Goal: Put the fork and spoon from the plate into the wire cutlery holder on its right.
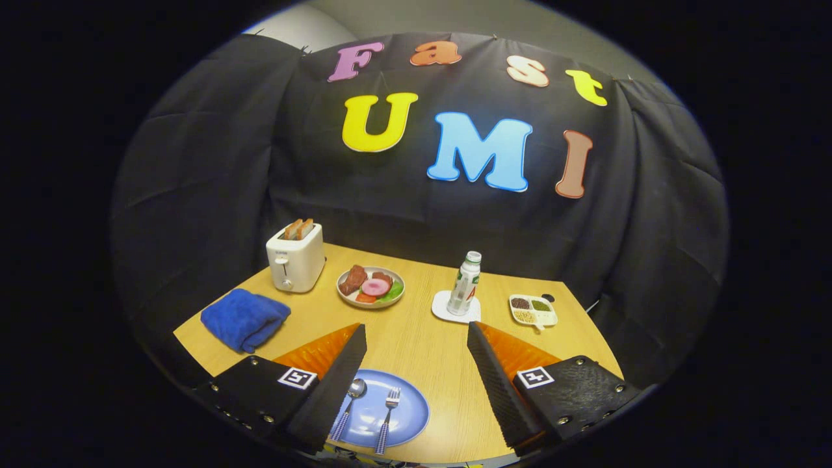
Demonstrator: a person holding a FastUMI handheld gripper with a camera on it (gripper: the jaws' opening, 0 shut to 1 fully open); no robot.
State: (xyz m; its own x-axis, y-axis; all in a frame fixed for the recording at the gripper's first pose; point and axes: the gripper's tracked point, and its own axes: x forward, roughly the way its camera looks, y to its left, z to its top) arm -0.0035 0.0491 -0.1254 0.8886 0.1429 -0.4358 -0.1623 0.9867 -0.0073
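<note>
A blue plate [403, 416] lies on the wooden table, low between my fingers and close to the left one. On it rest a spoon [351, 398] and, to its right, a fork [388, 411], both with blue striped handles pointing toward me. My gripper [416, 335] hangs above the table with its jaws wide apart and nothing between them. The left finger [338, 383] covers the plate's left edge.
Beyond the fingers stand a white toaster [296, 258] with toast, a folded blue towel [245, 318], a plate of food [370, 286], a bottle [465, 285] on a white coaster, and a small divided dish [533, 310] of grains. Black cloth walls the table.
</note>
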